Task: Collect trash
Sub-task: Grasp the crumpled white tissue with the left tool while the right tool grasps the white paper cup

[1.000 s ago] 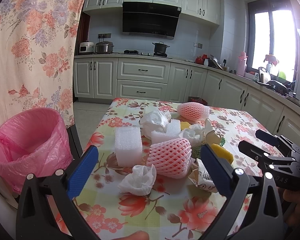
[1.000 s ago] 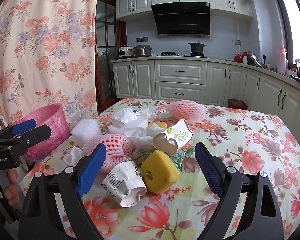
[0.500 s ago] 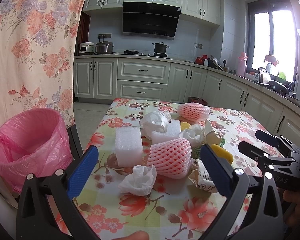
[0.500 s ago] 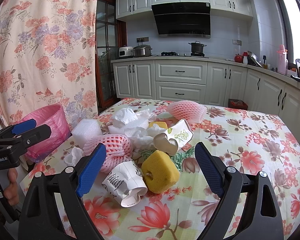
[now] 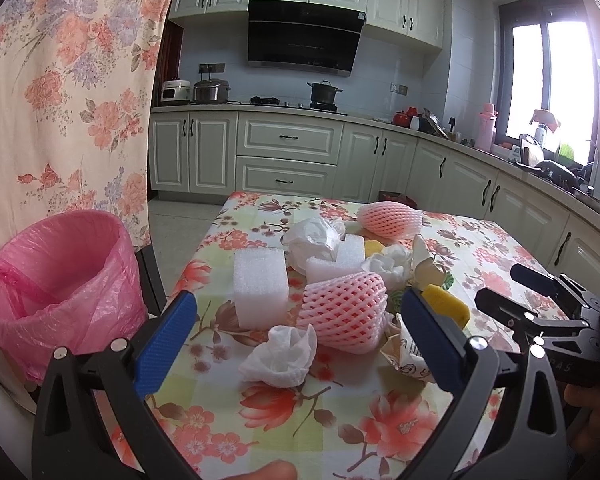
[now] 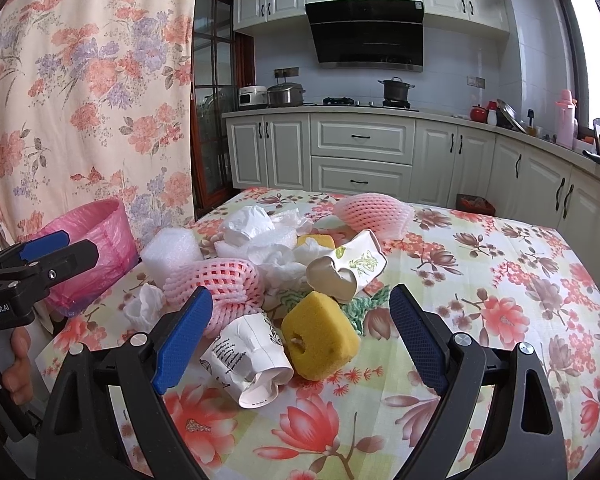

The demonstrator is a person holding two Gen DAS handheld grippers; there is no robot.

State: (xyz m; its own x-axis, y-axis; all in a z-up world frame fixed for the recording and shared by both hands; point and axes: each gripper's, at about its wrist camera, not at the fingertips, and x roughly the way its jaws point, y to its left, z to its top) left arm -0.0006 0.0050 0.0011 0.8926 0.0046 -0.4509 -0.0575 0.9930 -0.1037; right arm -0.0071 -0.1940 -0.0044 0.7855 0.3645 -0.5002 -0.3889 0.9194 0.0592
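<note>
Pink bin liner (image 5: 56, 280) sat left of the table (image 5: 292, 432). Left gripper (image 5: 300, 344) fingers wide, empty, hovering over a crumpled tissue (image 5: 280, 356). Right gripper (image 6: 300, 340): fingers wide over yellow sponge (image 6: 320, 340) and crushed cup (image 6: 248, 364). Nothing picked yet; next, descend and pinch.

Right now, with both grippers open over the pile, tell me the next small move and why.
Probably ease the left gripper forward and down onto the crumpled tissue. It lies nearest, between the open fingers, apart from the pile, and the pink bin stands just to the left. The right gripper holds nothing either.
</note>
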